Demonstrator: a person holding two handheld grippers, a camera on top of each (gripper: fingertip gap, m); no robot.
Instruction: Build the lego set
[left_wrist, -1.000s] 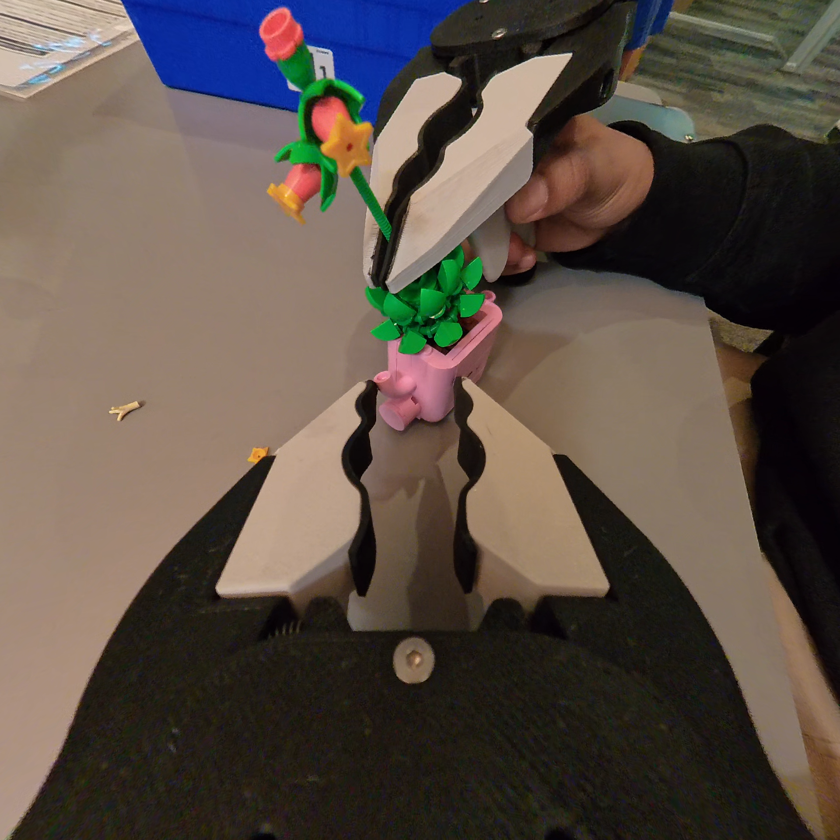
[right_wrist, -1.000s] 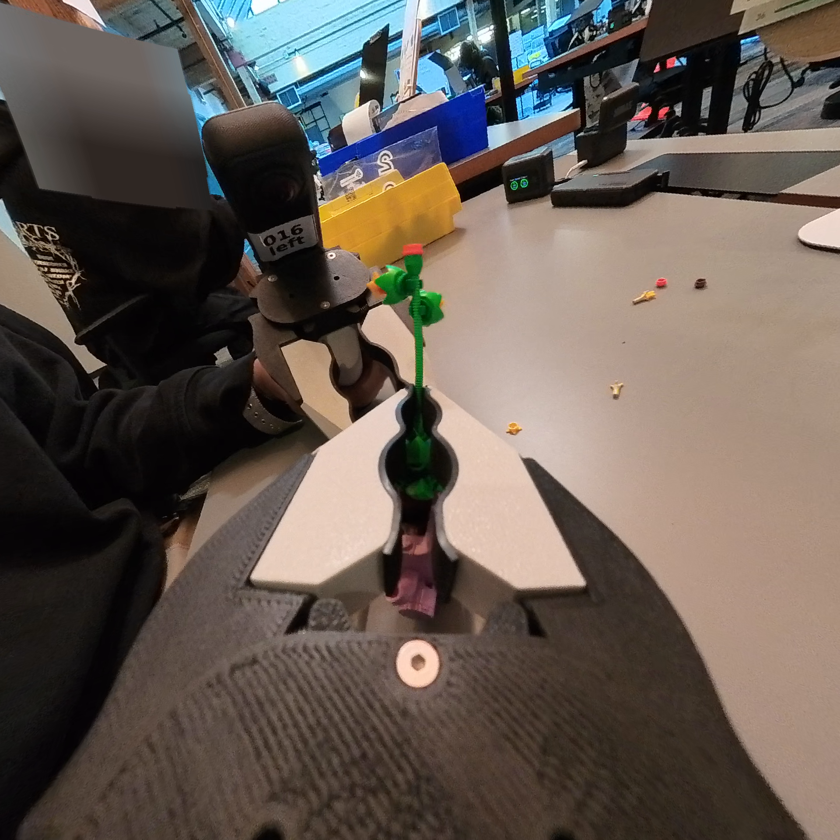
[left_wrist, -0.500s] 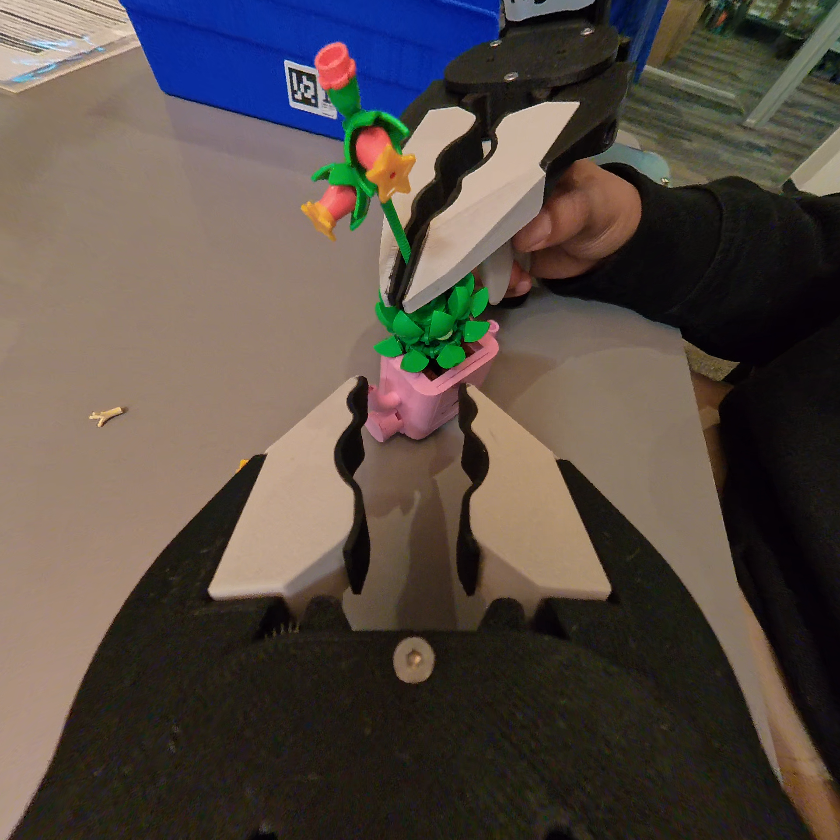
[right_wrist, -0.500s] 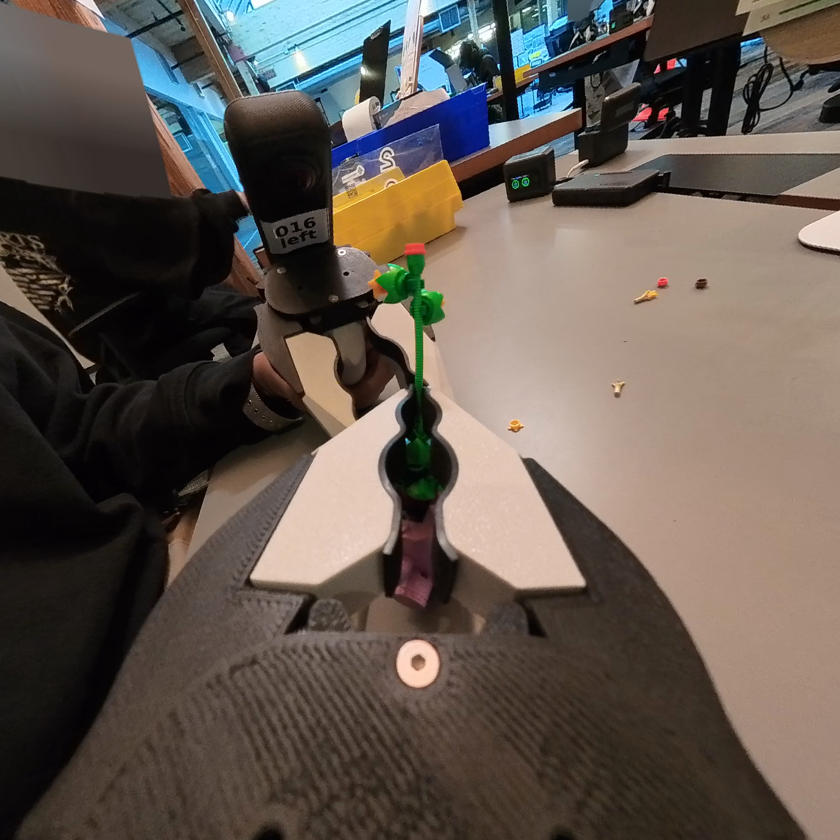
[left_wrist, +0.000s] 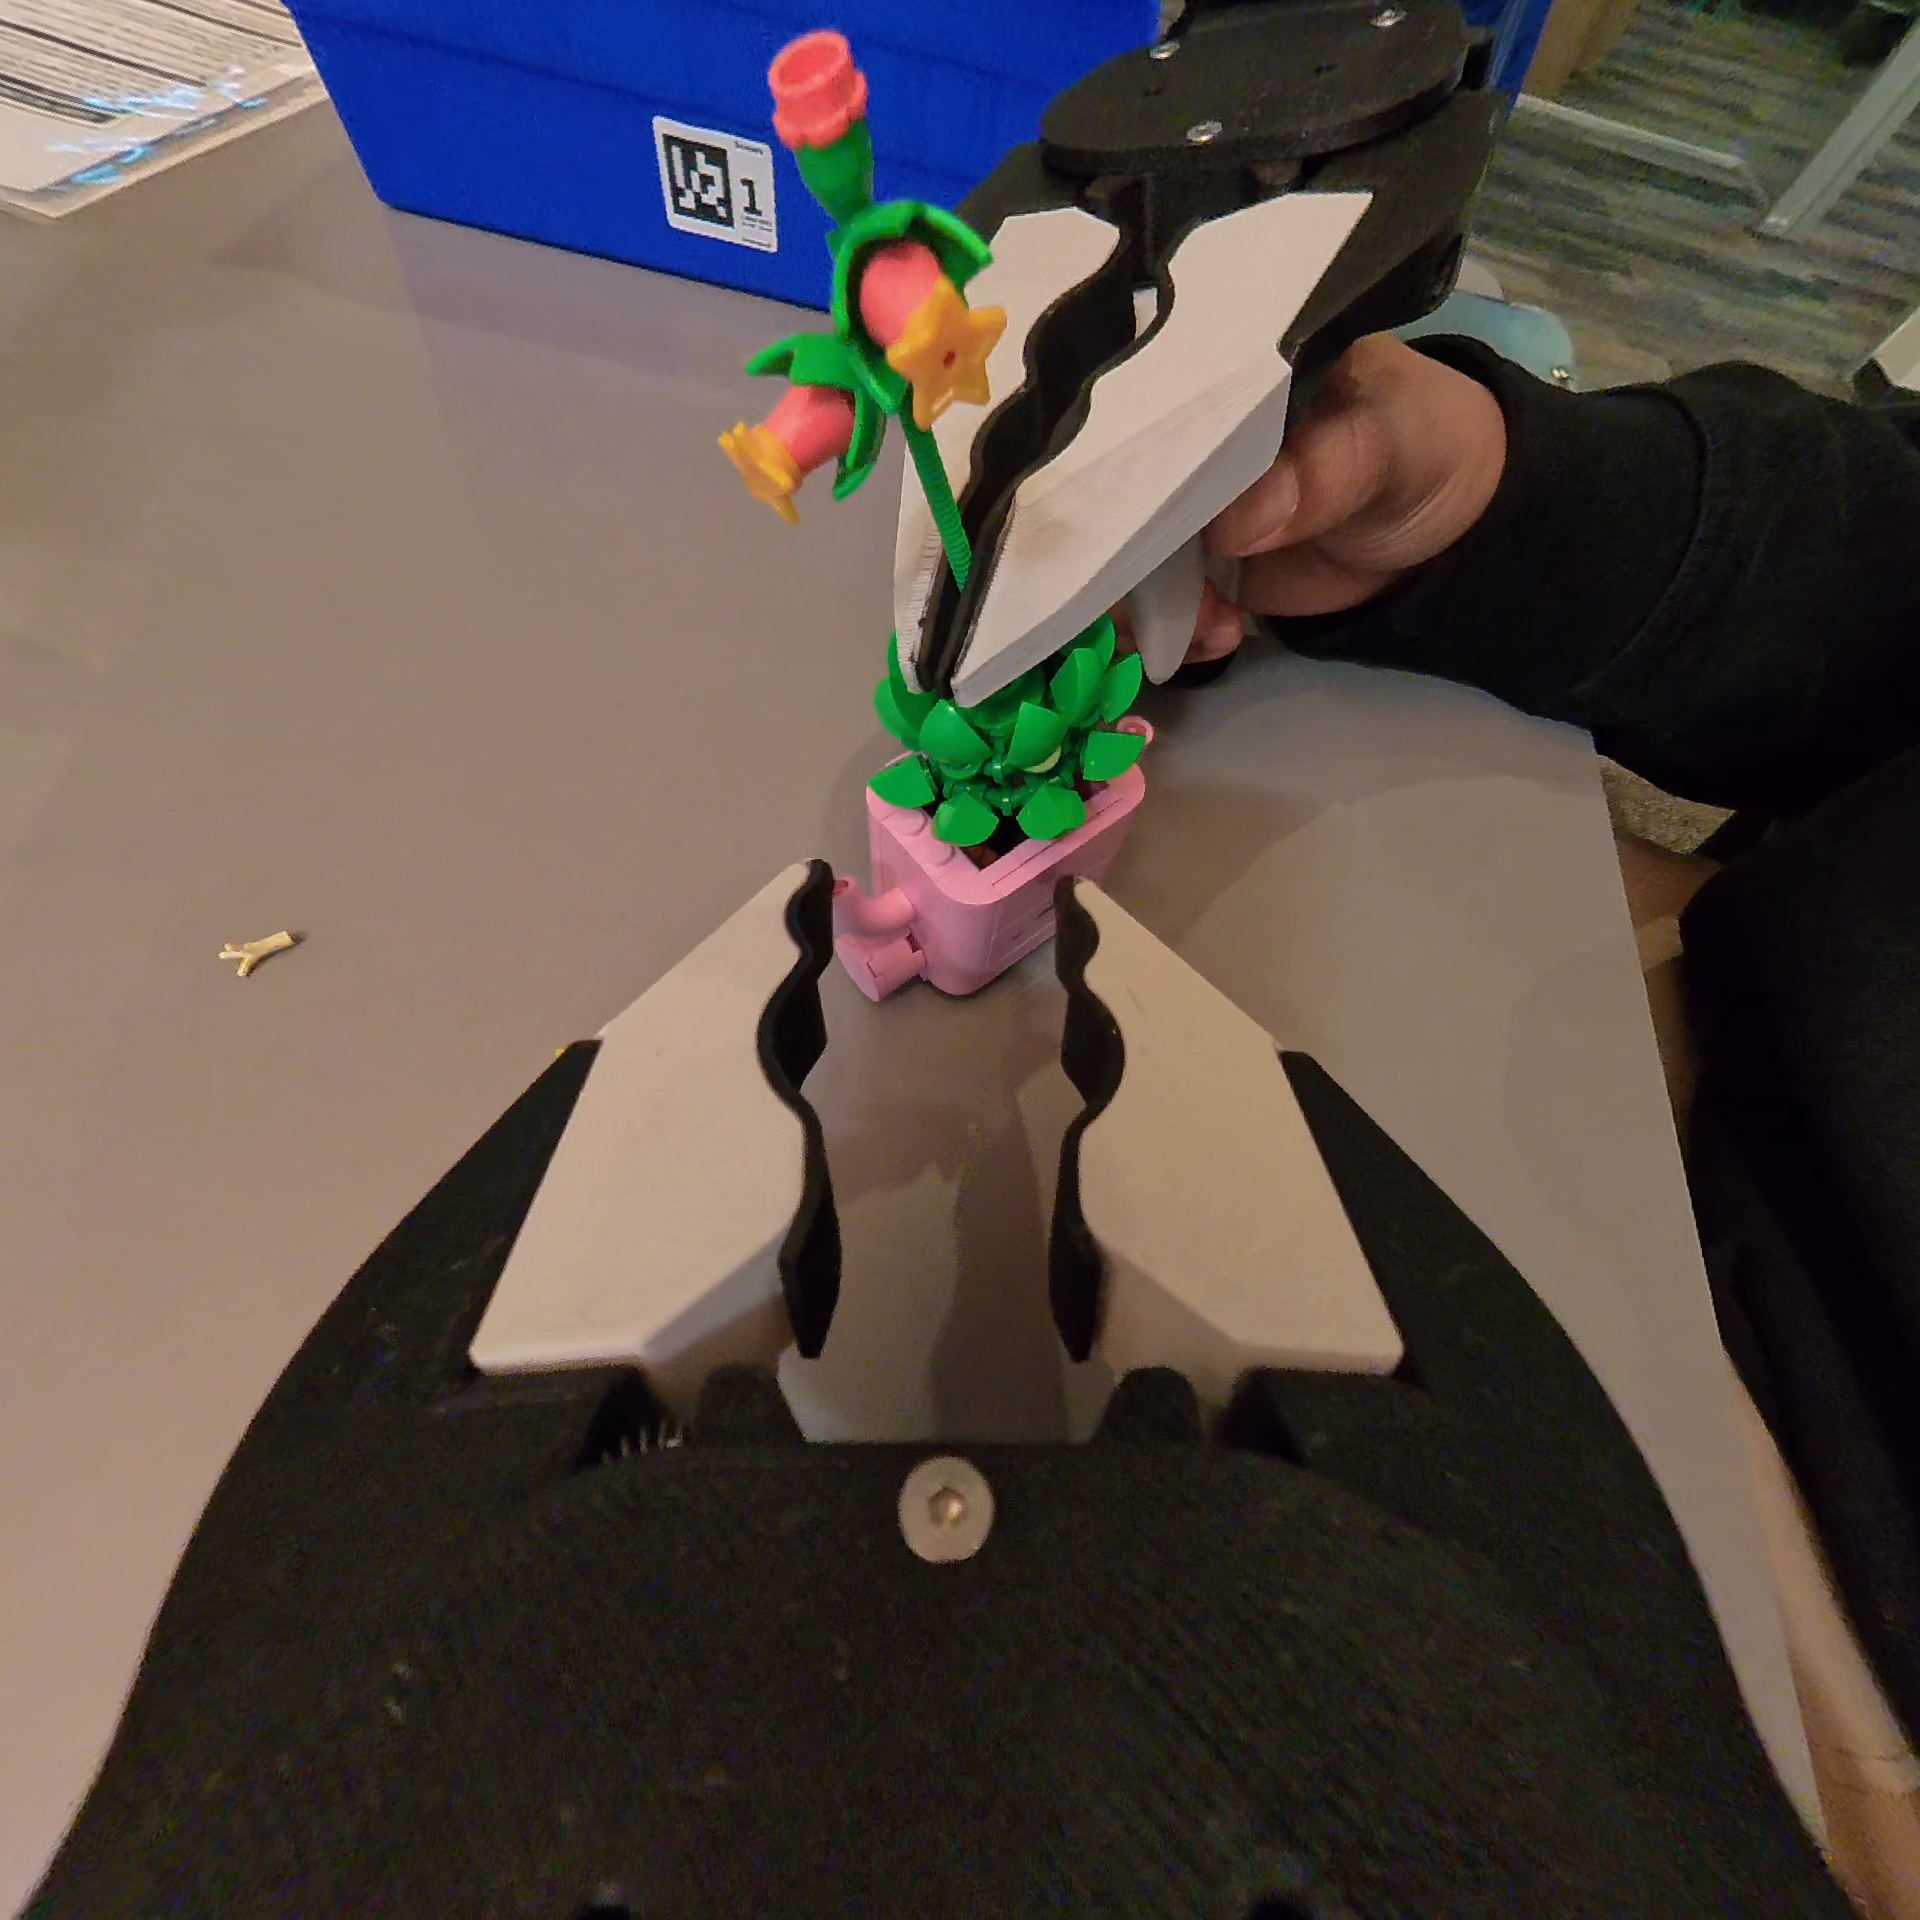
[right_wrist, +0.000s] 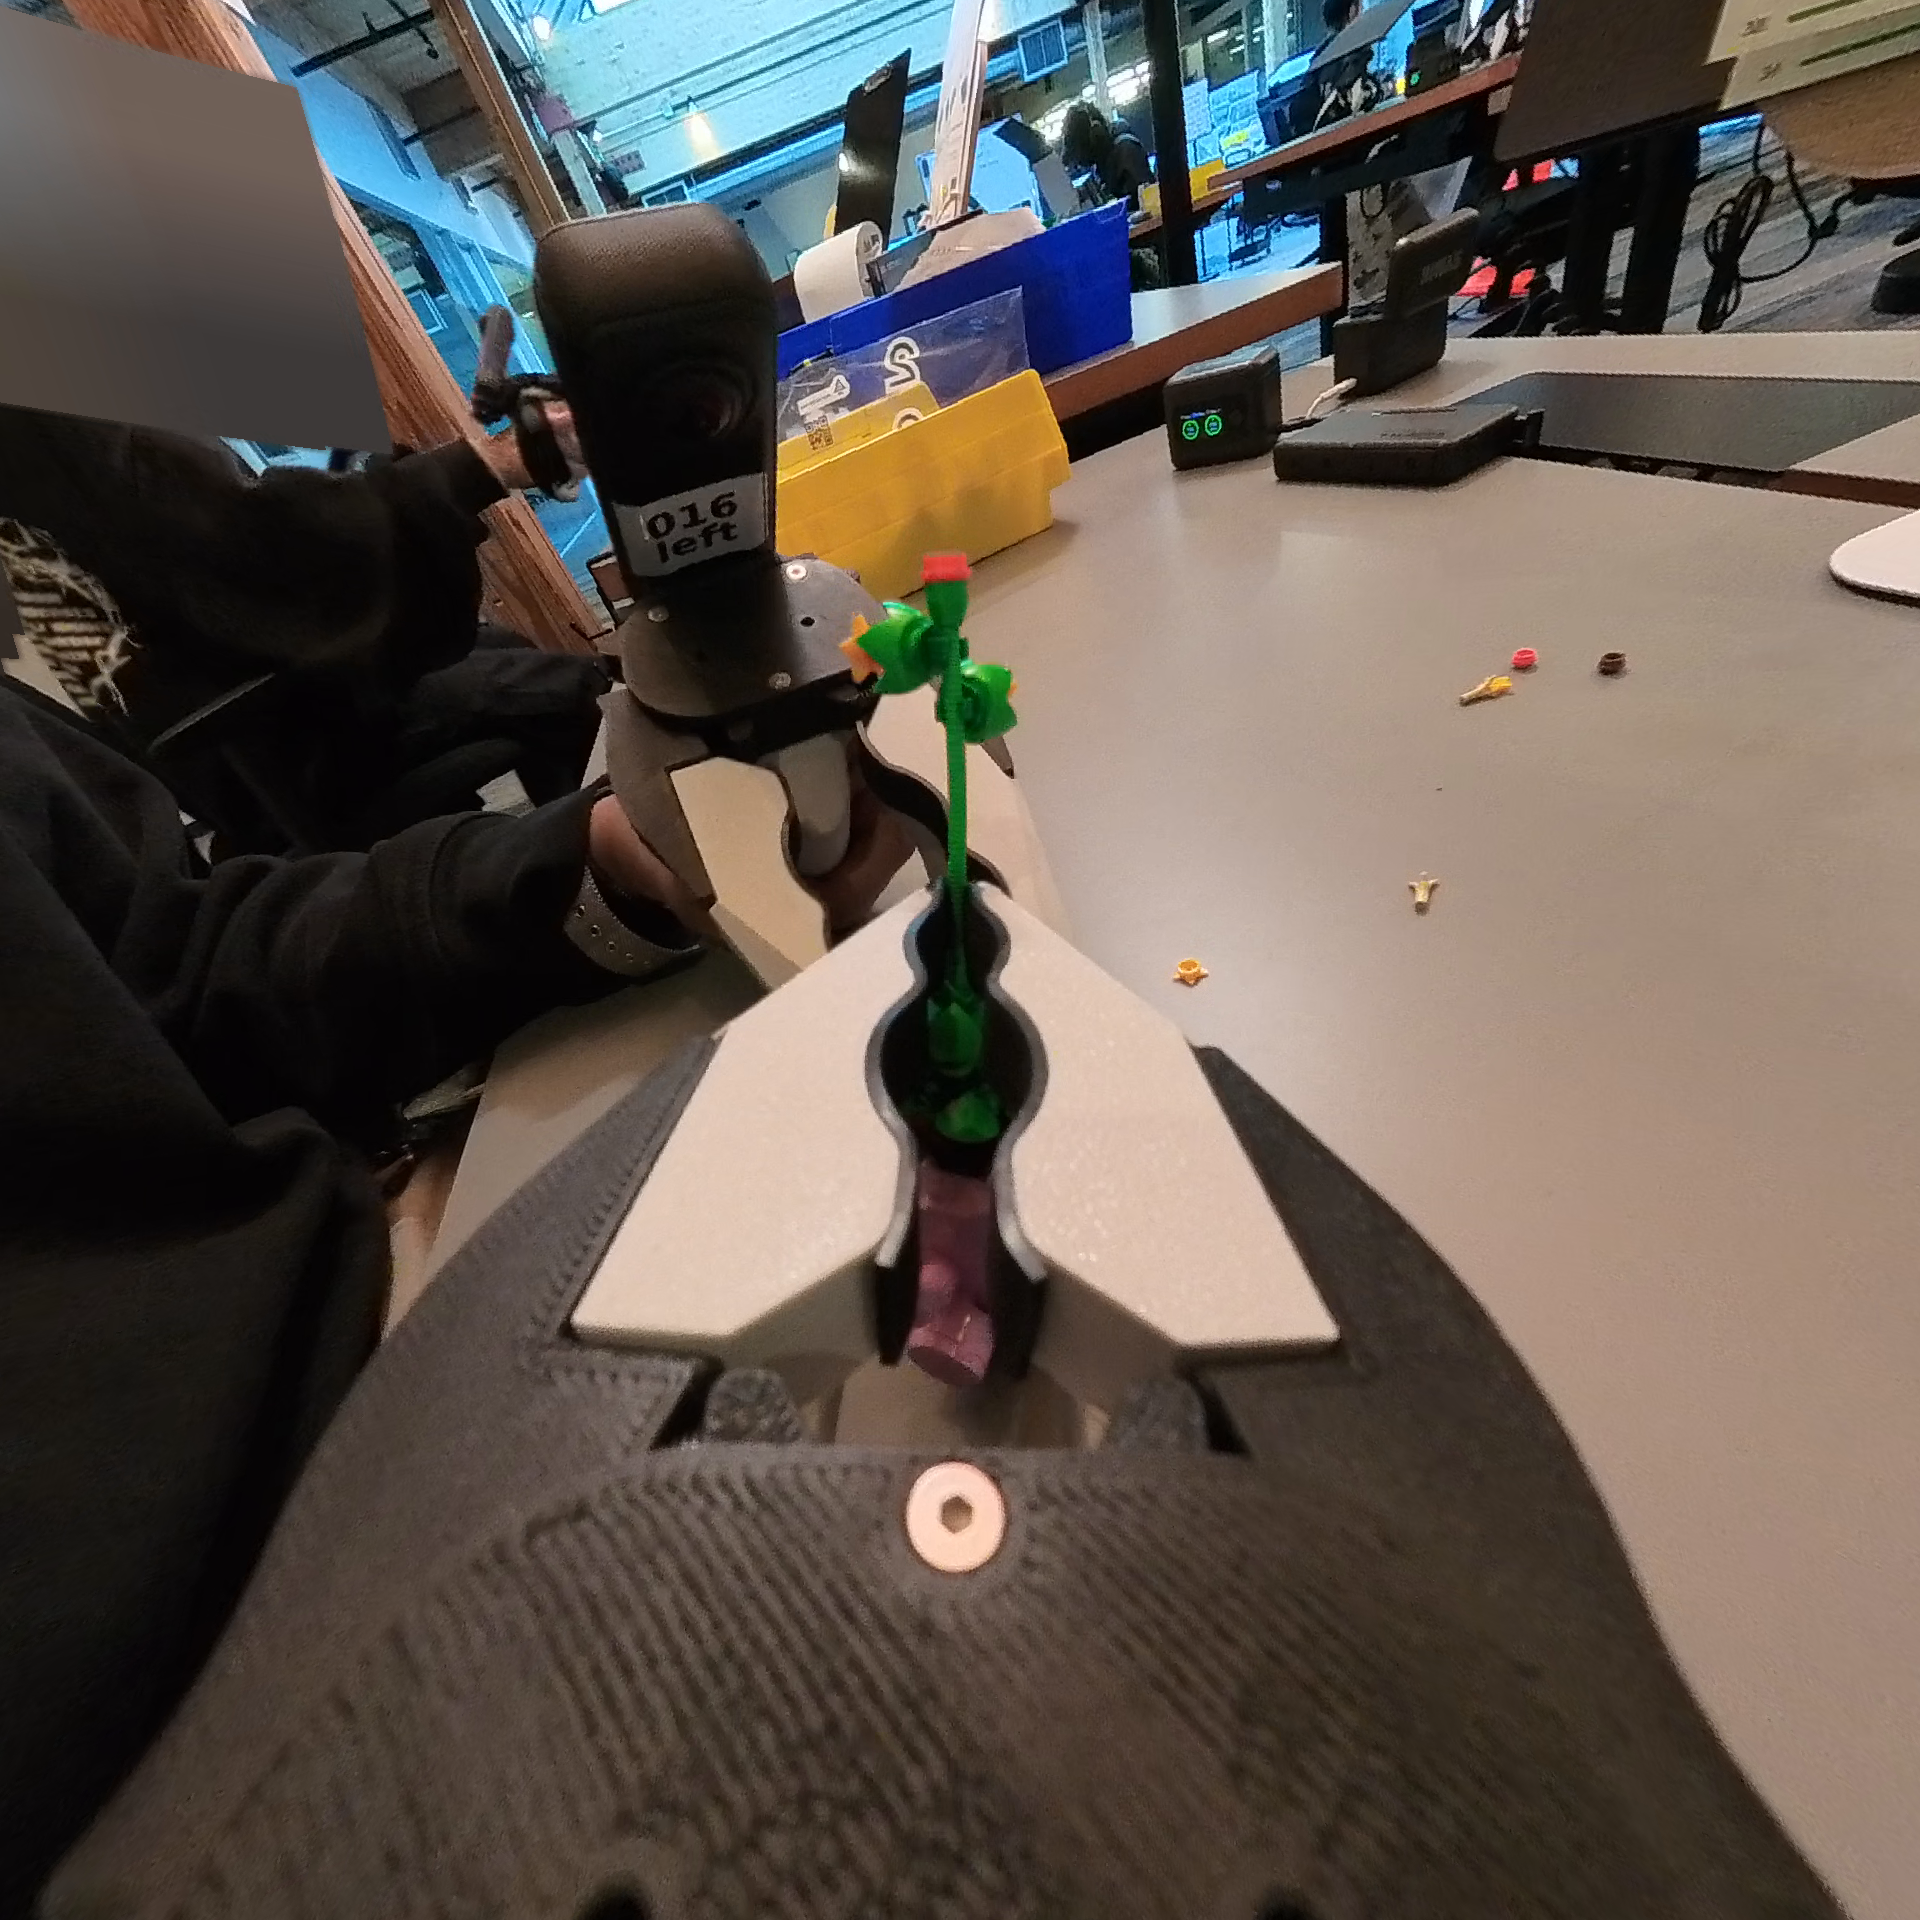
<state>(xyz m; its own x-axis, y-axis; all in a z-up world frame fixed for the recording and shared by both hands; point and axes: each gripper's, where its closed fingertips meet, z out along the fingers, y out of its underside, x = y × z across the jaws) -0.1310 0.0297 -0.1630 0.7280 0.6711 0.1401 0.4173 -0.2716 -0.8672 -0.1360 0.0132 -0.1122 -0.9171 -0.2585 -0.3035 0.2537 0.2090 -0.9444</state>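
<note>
Right tongs (left_wrist: 940, 665) are coming in from the upper right in the left wrist view, tips angling down and left, with a hand (left_wrist: 1351, 488) in a black sleeve wrapping the grip behind them. They are pinching the green stem (left_wrist: 940, 499) of the lego flower low down, pressed together on it, just above the green leaves (left_wrist: 997, 748). In the right wrist view the same stem (right_wrist: 954, 821) is running up out of the right tongs (right_wrist: 956, 914), between the closed tips.

The flower head, pink buds (left_wrist: 821, 73) and yellow star blossoms (left_wrist: 945, 353), is leaning up and left of the tips. The leaf cluster is sitting in the pink lego pot (left_wrist: 987, 914), which is standing on the grey worktop (left_wrist: 416, 623); the tong tips are touching the top leaves.

Left tongs (left_wrist: 940, 894) are lying low, pointing forward at the pot, spread apart and gripping nothing, fingers (left_wrist: 717, 1122) flanking the pot's near side, close beside it; contact cannot be told.

A tan loose piece (left_wrist: 260, 948) is lying well to the left on the worktop. A blue bin (left_wrist: 520, 125) is standing at the far edge.
</note>
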